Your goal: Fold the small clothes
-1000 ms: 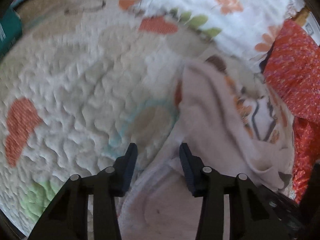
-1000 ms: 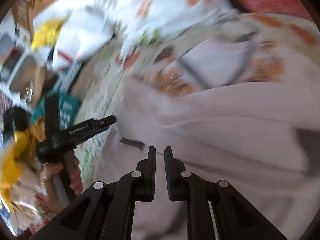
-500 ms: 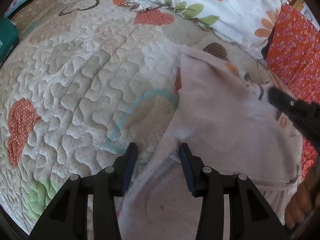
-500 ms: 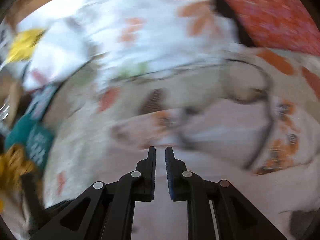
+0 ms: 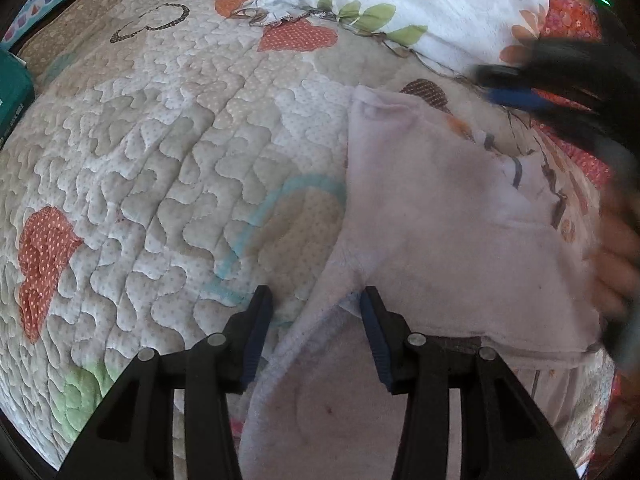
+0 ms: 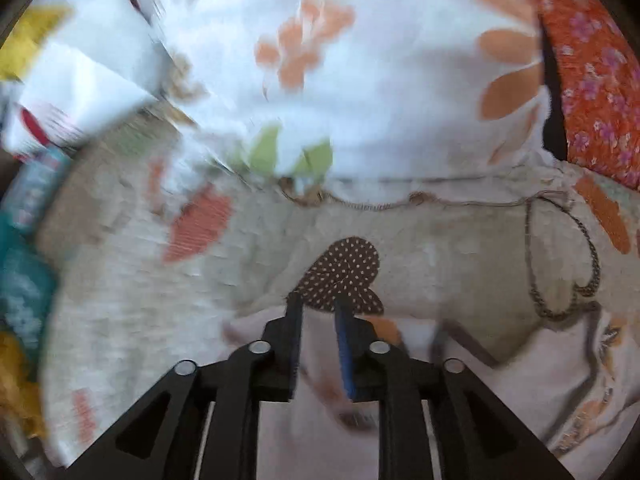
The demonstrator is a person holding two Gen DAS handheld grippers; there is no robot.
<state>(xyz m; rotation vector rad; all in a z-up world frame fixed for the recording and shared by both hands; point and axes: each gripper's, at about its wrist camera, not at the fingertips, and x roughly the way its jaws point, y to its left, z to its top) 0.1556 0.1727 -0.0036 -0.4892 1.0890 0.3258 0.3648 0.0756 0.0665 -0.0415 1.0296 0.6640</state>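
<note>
A small pale pink garment [image 5: 432,216] lies on the quilted bedspread [image 5: 160,152], one part folded over with an orange and dark print showing at its right edge. My left gripper [image 5: 316,300] is open, its fingers straddling a fold at the garment's left edge. My right gripper [image 6: 318,304] is open a little and empty, above the garment's far edge [image 6: 520,380] near a brown dotted heart patch [image 6: 344,272]. It shows blurred at the upper right of the left wrist view [image 5: 532,84].
A white pillow with orange flowers [image 5: 420,4] and a red flowered cushion [image 6: 592,72] lie at the head of the bed. A teal box [image 5: 12,96] sits at the left edge. White and yellow items [image 6: 72,80] lie at the far left.
My right gripper has let go of the garment's folded part, opened slightly and swung toward the pillows. The folded part now lies flatter. My left gripper has stayed put.
</note>
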